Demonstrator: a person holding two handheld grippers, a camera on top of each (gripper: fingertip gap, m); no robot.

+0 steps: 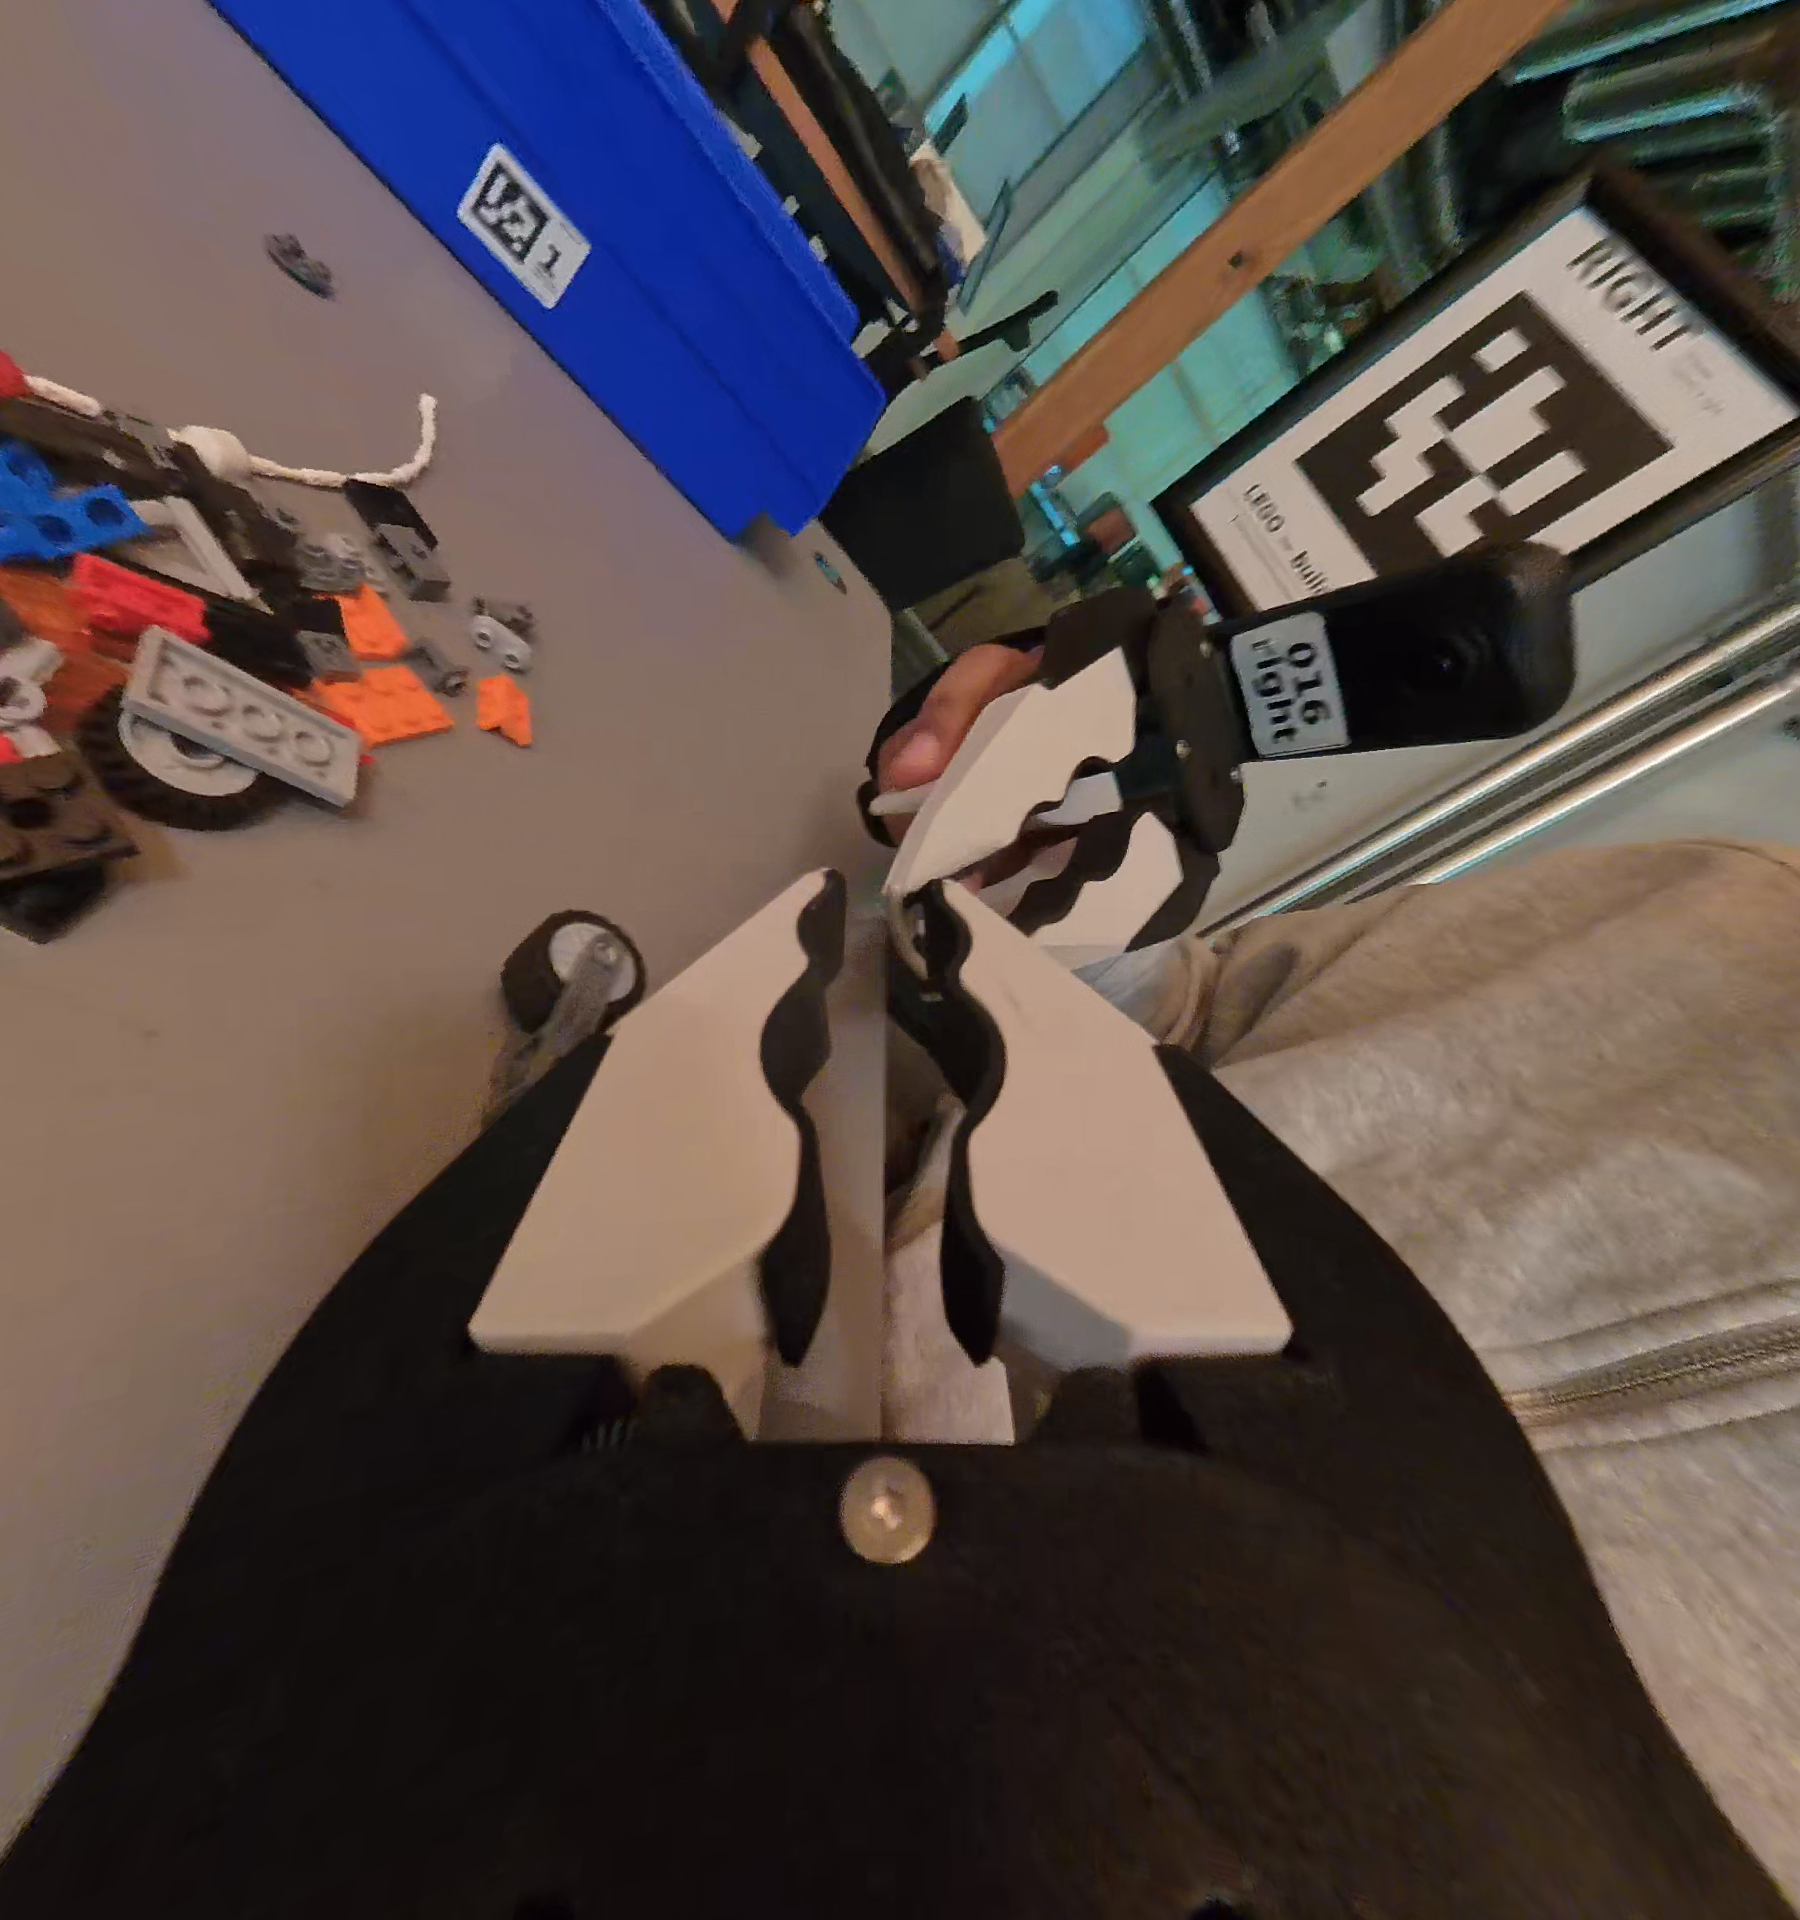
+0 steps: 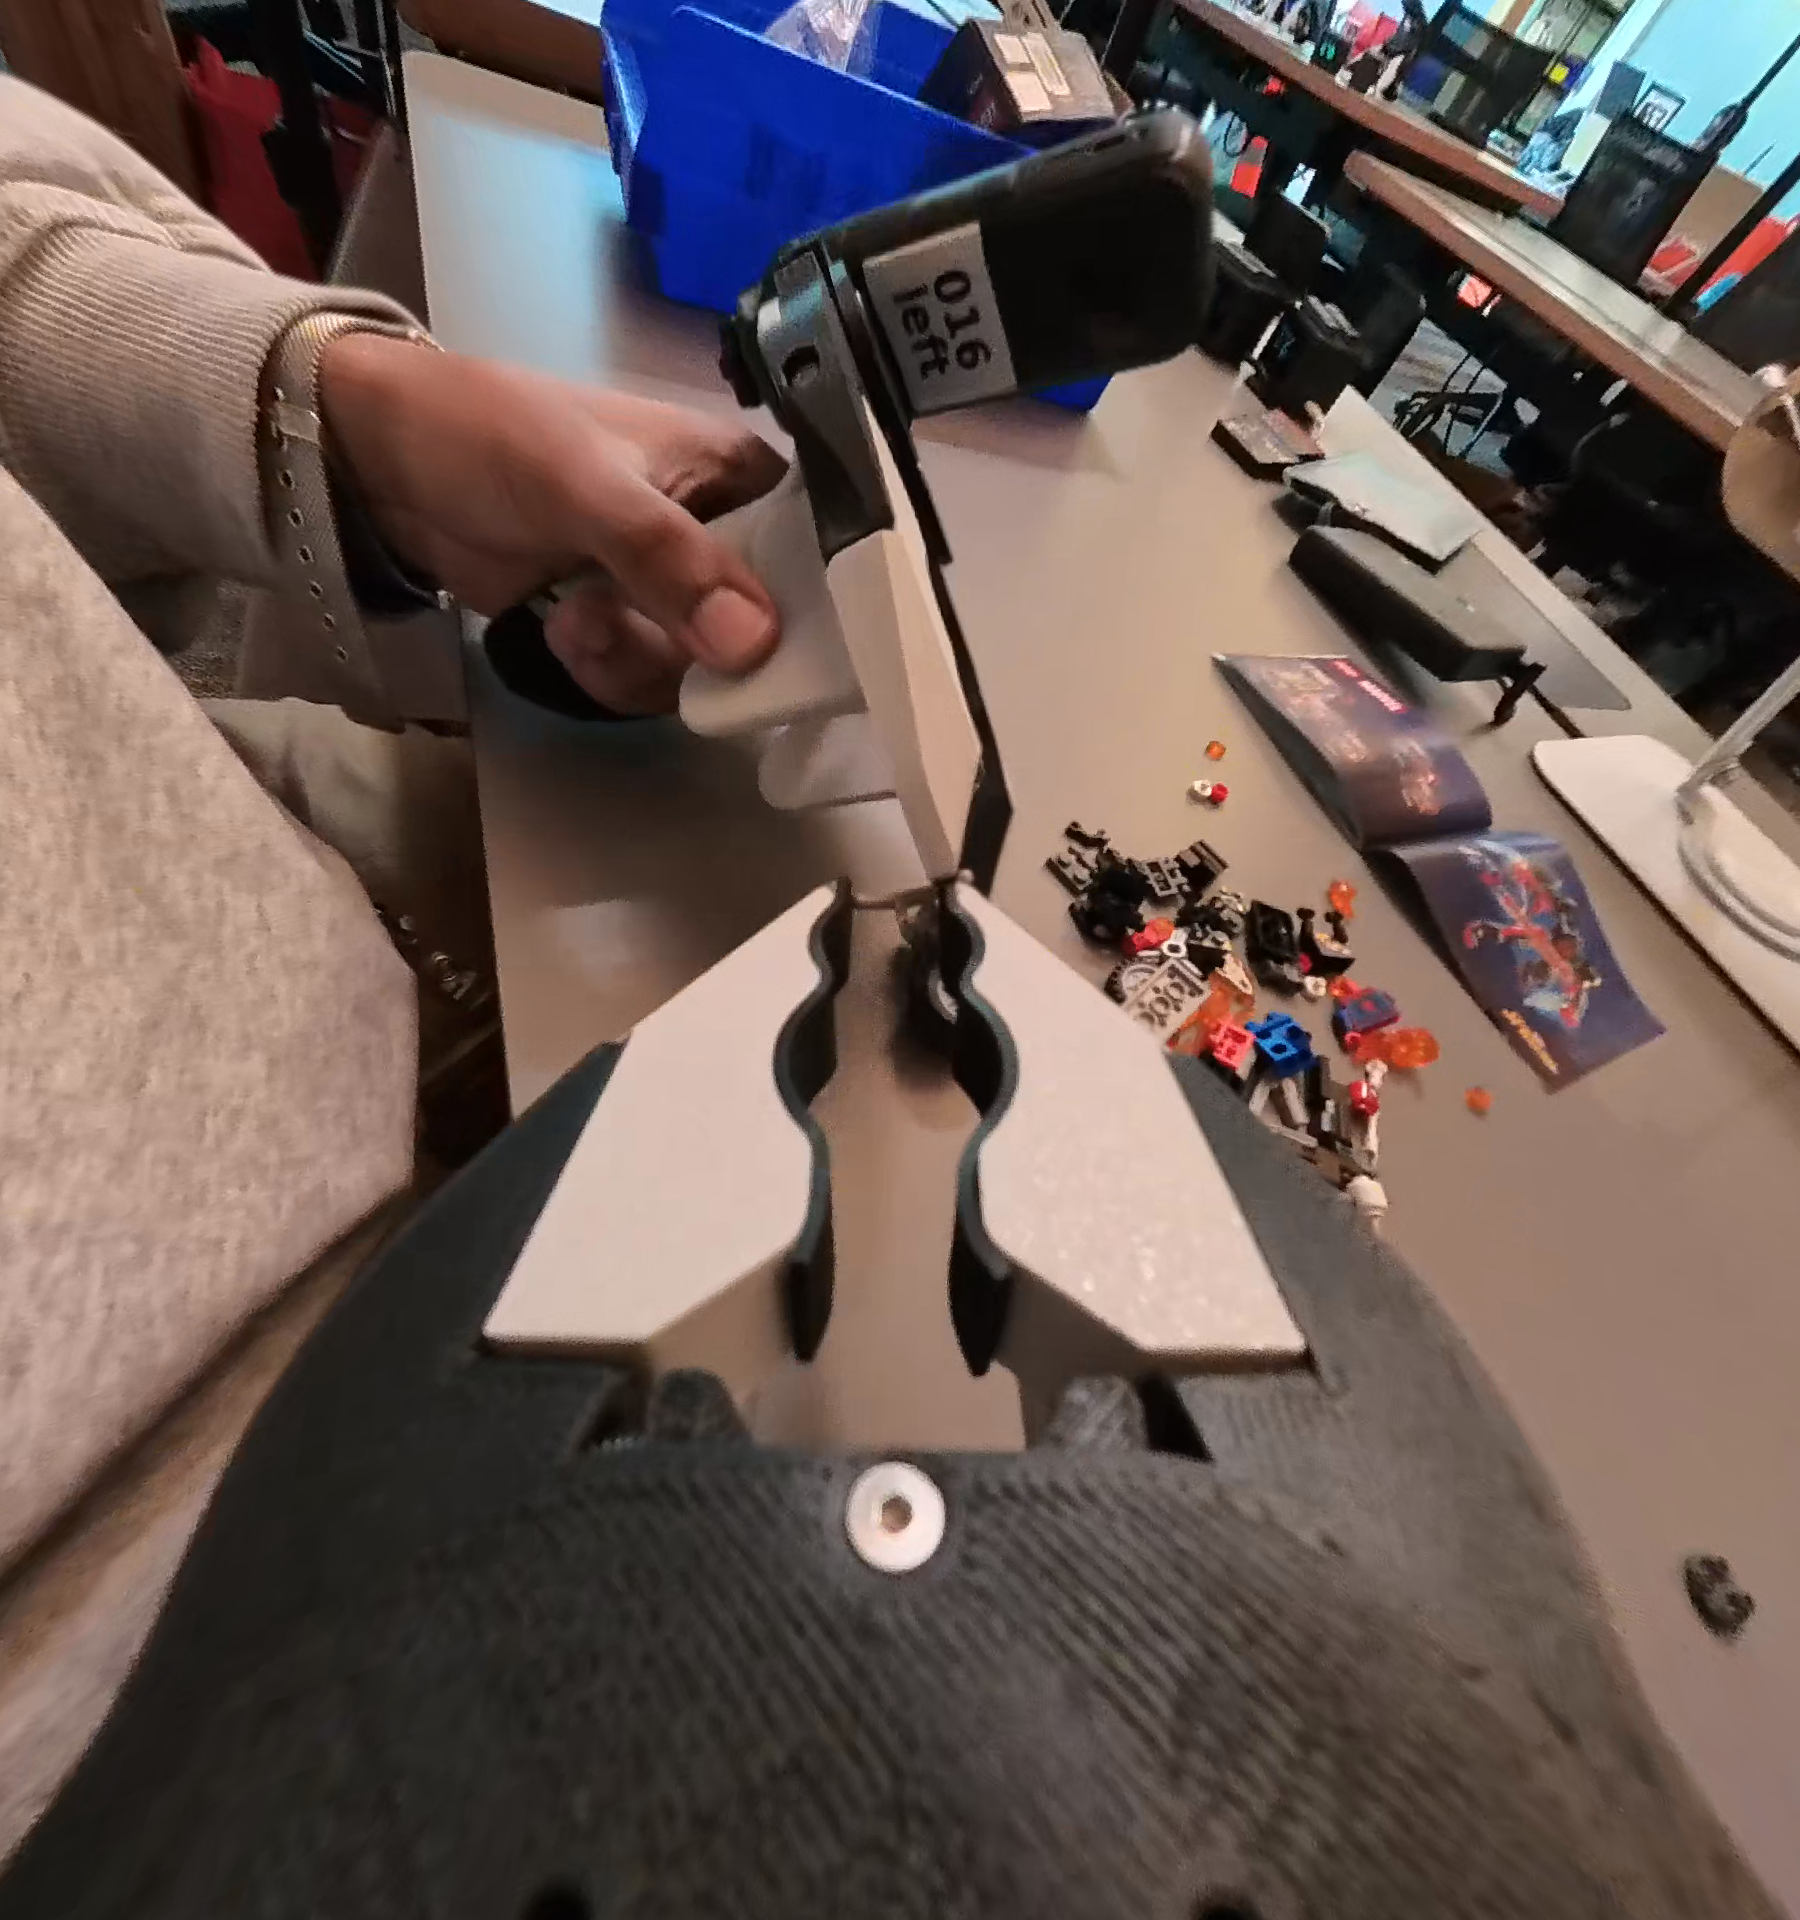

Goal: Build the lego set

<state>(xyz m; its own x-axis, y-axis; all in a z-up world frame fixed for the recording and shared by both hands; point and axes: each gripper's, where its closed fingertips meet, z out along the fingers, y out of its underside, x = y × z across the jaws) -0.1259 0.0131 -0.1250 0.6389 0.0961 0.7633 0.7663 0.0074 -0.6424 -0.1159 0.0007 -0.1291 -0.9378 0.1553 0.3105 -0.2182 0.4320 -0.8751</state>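
The surface (image 2: 1135, 582) is a smooth grey-brown top in a workroom with more long desks and dark equipment behind. A loose pile of small plastic bricks (image 2: 1260, 997) lies on it, black, red, blue, grey and clear orange, with a grey studded plate (image 1: 241, 717) resting on a black-tyred wheel. Beside the pile an open booklet (image 2: 1498, 883) lies flat, and a white lamp base (image 2: 1644, 821) stands farther right. A blue plastic bin (image 1: 615, 249) with a square marker sticker stands at the far edge; some packets show over its rim, but I cannot tell what they are. The two tools meet tip to tip above the near edge of the surface. The left tool (image 1: 880, 904) and the right tool (image 2: 896, 904) both have white wedge fingers with wavy black pads, narrowly apart. A small dark and grey piece (image 2: 922, 961) sits between the tips, blurred; which tool grips it I cannot tell. Another small wheel (image 1: 574, 966) lies just left of the left tool.
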